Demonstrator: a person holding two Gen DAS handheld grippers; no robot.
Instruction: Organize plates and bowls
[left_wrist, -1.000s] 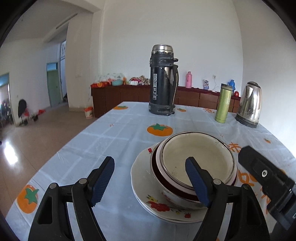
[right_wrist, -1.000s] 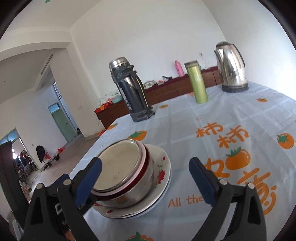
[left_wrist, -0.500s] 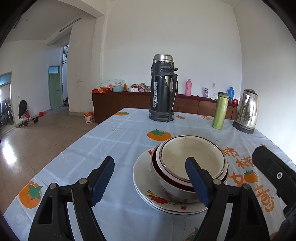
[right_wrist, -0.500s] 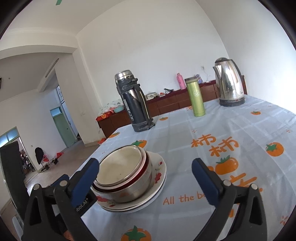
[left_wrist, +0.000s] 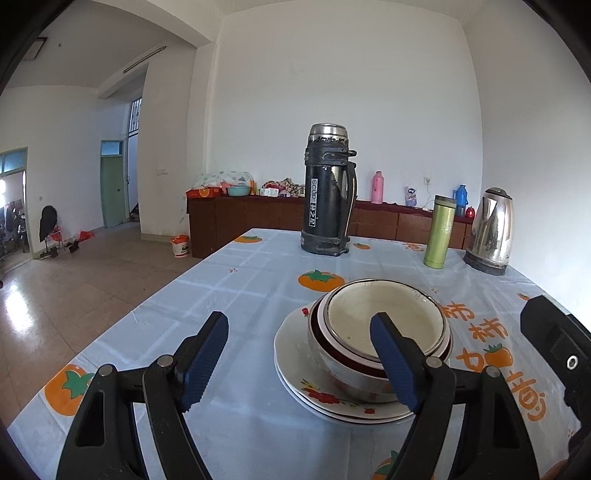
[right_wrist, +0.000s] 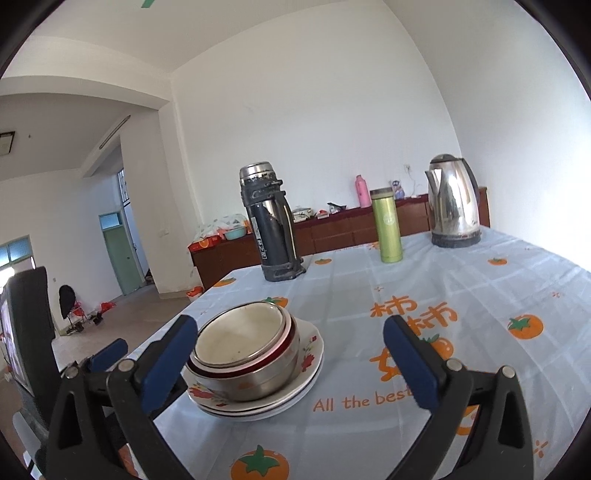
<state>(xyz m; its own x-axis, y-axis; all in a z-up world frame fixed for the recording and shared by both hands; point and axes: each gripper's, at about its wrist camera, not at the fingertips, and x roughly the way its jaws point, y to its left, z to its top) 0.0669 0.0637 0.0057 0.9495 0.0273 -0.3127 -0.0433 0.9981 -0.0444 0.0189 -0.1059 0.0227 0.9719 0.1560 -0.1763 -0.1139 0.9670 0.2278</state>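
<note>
Two nested bowls (right_wrist: 245, 354) on stacked plates (right_wrist: 308, 356)

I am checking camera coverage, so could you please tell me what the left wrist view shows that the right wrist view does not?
Only the left wrist view shows the blue flask on the sideboard and the white bucket on the floor.

Only the right wrist view shows the words "All the best" printed on the tablecloth.

Both show the nested bowls sitting on the stacked plates, the black thermos, the green tumbler and the steel kettle.
</note>
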